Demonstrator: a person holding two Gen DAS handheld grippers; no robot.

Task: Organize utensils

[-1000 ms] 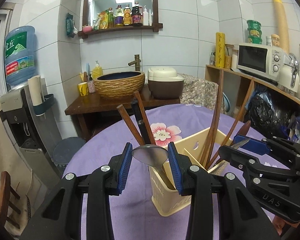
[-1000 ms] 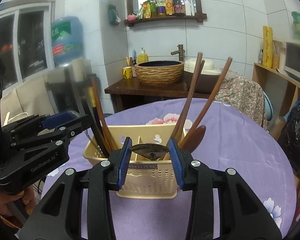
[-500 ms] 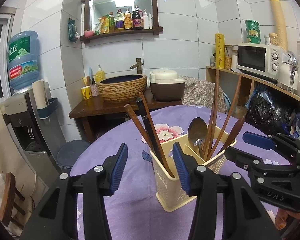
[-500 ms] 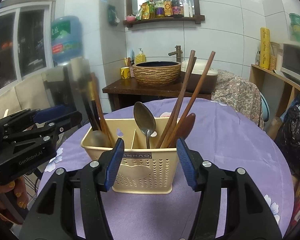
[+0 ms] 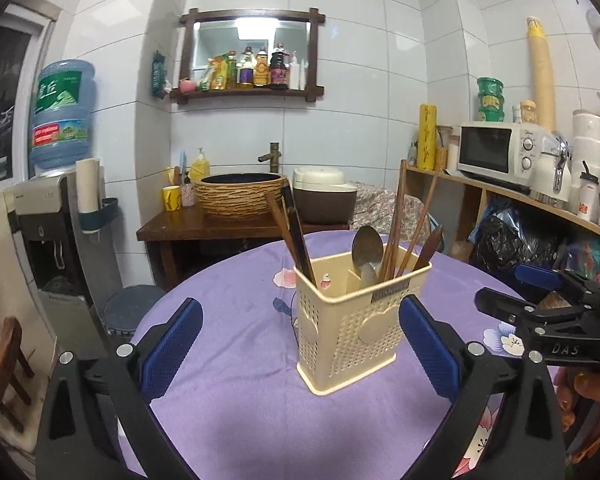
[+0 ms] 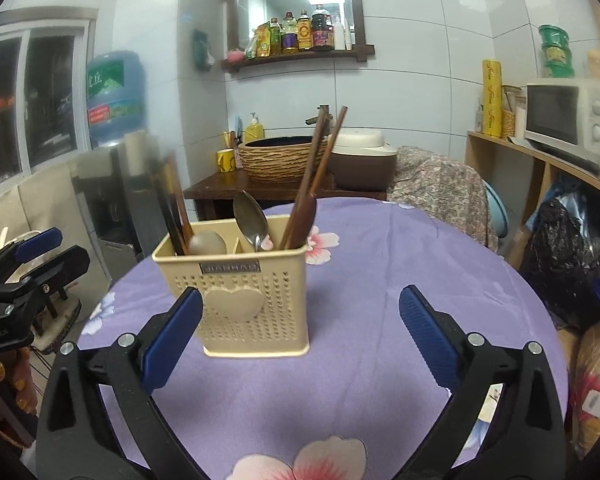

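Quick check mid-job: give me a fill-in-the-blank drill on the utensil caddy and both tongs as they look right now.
1. The metal spoon stands in the caddy's ____ compartment.
2. The cream utensil caddy sits on a ____ tablecloth.
3. The left tongs hold ____, jaws opening.
4. The raised shape on the caddy's front in the right wrist view is a ____.

Missing: middle; purple; nothing; heart

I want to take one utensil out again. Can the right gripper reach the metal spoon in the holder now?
Probably yes: the right gripper, jaws opening and empty, faces the holder, and the metal spoon stands above its rim unobstructed.
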